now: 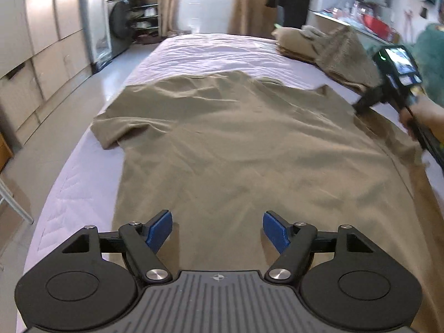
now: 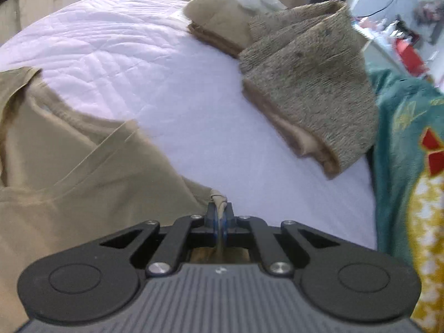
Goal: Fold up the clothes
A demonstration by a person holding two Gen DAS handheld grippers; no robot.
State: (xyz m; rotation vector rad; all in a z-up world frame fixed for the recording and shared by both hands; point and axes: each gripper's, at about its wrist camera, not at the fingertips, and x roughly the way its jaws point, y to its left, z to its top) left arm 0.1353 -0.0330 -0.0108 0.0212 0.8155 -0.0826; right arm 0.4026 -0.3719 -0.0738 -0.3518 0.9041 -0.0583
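A tan T-shirt (image 1: 236,144) lies spread flat on the white quilted bed (image 1: 211,52), one sleeve out to the left. My left gripper (image 1: 217,231) hovers open just above the shirt's near hem, nothing between its blue pads. In the right wrist view my right gripper (image 2: 220,212) is shut on a pinched corner of the tan T-shirt (image 2: 83,172), at its right sleeve edge. The right gripper's body (image 1: 388,83) shows in the left wrist view at the shirt's far right, held by a hand (image 1: 424,116).
Folded clothes sit at the bed's far right: a tan stack (image 2: 219,25) and a grey-brown knitted piece (image 2: 310,75). A teal and yellow patterned garment (image 2: 410,144) is at the right edge. Cupboards (image 1: 36,41) and floor lie left of the bed.
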